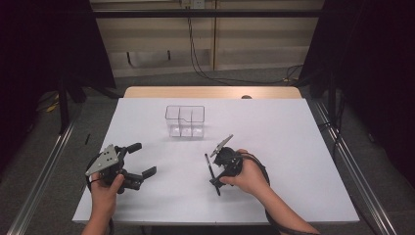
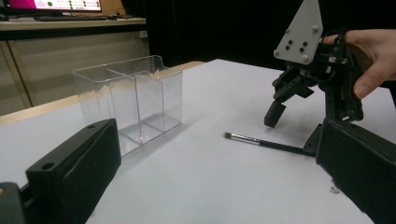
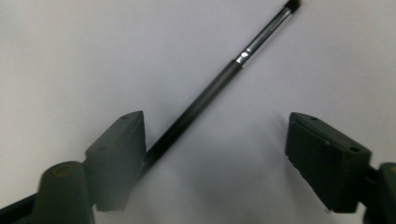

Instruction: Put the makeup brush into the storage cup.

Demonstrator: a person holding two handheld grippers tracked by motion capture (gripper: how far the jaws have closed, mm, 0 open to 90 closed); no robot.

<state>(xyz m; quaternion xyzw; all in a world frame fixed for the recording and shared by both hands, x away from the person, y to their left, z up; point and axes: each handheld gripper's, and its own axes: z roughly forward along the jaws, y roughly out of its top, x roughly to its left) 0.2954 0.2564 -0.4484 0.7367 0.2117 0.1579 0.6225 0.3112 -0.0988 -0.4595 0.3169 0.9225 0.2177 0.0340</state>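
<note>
Both grippers' fingers were open: the right gripper (image 1: 211, 169) over a thin black makeup brush (image 3: 212, 91), the left gripper (image 1: 143, 159) apart on the white table (image 1: 293, 147).

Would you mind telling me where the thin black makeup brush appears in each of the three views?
High view: brush right of centre, under the right gripper.
Left gripper view: right of centre, flat on the table.
Right gripper view: a diagonal from the left jaw to the top right.
Shared landmark: the white table.
</note>
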